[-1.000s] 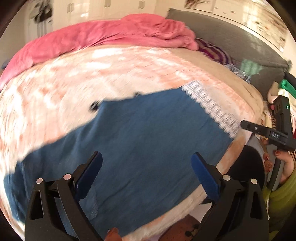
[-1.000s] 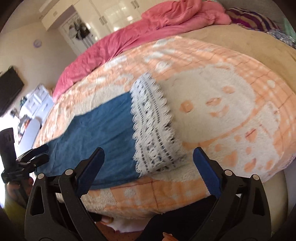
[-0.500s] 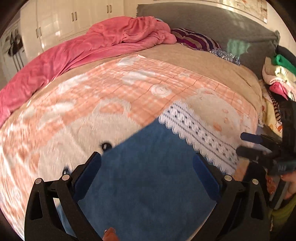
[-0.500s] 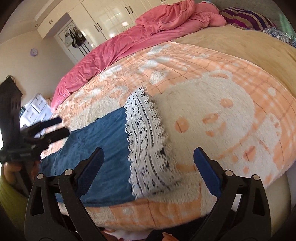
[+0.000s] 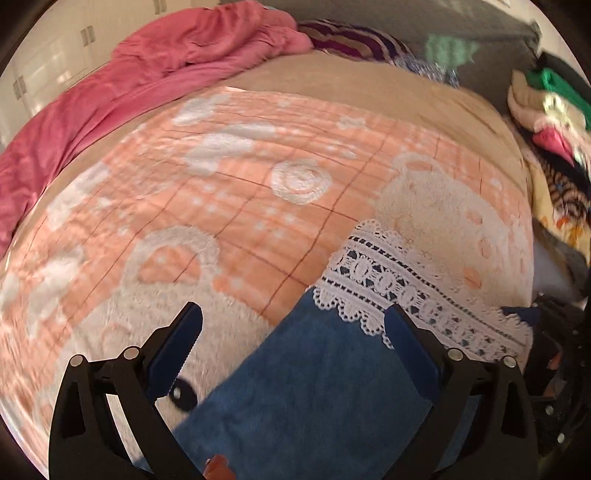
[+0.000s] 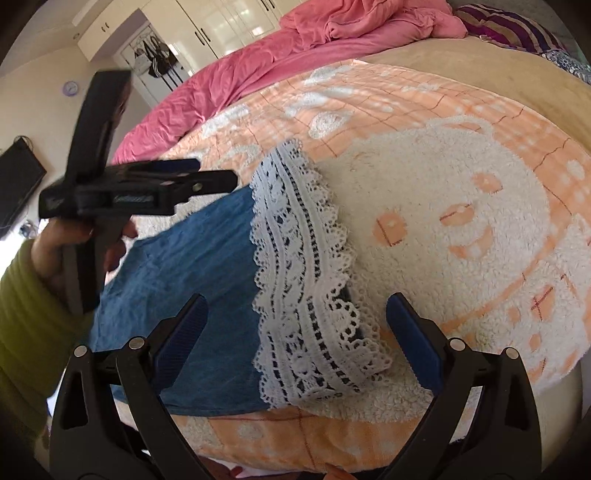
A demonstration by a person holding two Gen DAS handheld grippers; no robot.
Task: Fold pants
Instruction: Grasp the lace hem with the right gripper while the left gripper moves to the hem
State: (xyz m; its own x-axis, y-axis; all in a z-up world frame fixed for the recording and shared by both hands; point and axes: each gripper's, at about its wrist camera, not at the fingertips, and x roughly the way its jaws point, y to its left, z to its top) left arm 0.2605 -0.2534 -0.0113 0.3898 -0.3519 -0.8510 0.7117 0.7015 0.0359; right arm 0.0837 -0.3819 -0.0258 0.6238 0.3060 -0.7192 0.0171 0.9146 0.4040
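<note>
My left claw [image 5: 293, 325]: two black plastic arms, each tipped with one blue serrated pad, spread wide and pinching nothing. It hovers over the blue denim pants with white lace hem [image 5: 314, 387]; one pad sits over the fleece, the other over the lace band.

My right claw [image 6: 297, 315]: same build, two arms, two blue toothed pads, also spread wide, empty, hovering above the near edge of the bed with the lace hem between the pads in view.

In the right wrist view the left claw [image 6: 207, 177] appears side-on with its fingers apart, gripped by my left hand [image 6: 74, 243] in a ribbed olive-green sleeve.

Pants: one garment, lying flat on the peach-and-cream checked fleece blanket with a smiling face pattern [image 6: 461, 206], close to its near edge. Denim is matte, slightly wrinkled. Lace is openwork, scalloped, in layered rows, laid across the end of the denim.

Blanket: one, fluffy pile, thin red grid lines, round cream motifs.

Further out: one crumpled pink duvet [image 5: 110, 96] along the far side; one plain tan sheet [image 5: 369, 85] beyond the blanket; one purple striped pillow [image 5: 354, 40]; a heap of mixed clothes [image 5: 554, 122] at the right, count unclear; white glossy wardrobe doors [image 6: 229, 22] behind
</note>
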